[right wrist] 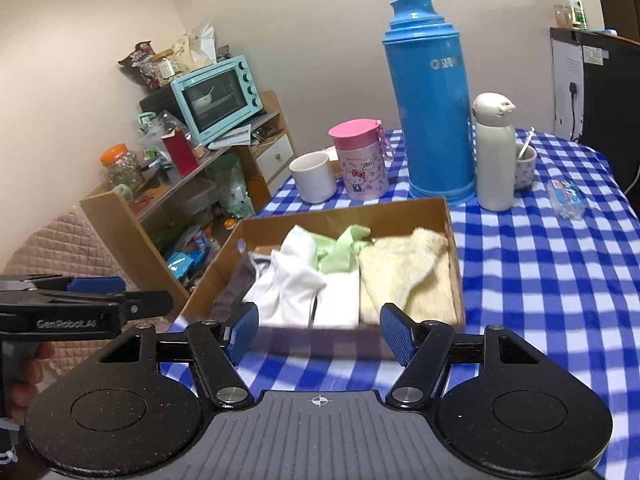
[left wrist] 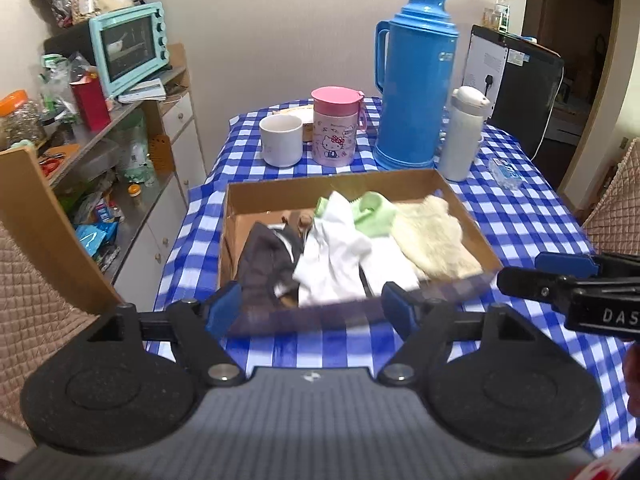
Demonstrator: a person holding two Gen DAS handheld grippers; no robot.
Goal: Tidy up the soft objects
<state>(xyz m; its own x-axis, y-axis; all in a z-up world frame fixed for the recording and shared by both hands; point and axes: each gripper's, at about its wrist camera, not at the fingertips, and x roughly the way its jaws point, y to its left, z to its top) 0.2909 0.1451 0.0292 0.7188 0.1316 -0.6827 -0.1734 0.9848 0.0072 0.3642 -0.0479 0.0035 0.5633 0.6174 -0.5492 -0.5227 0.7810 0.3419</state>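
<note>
An open cardboard box [left wrist: 328,184] [right wrist: 360,210] sits on the blue checked tablecloth [left wrist: 520,224]. In it lie a dark grey cloth [left wrist: 268,260] [right wrist: 236,280], a white cloth [left wrist: 332,256] [right wrist: 296,272], a light green cloth [left wrist: 372,212] [right wrist: 340,252] and a cream fluffy cloth [left wrist: 432,232] [right wrist: 404,272]. My left gripper [left wrist: 312,308] [right wrist: 120,296] hovers at the box's near left edge, open, with nothing between its blue pads. To its right, my right gripper [right wrist: 319,330] [left wrist: 536,276] hangs over the near edge, also open and holding nothing.
Behind the box stand a white mug [left wrist: 280,140], a pink lidded cup [left wrist: 336,128], a tall blue thermos [left wrist: 416,80] and a white bottle [left wrist: 464,136]. A tissue packet [left wrist: 506,170] lies at right. A cluttered shelf with a teal oven [left wrist: 128,48] stands left of the table.
</note>
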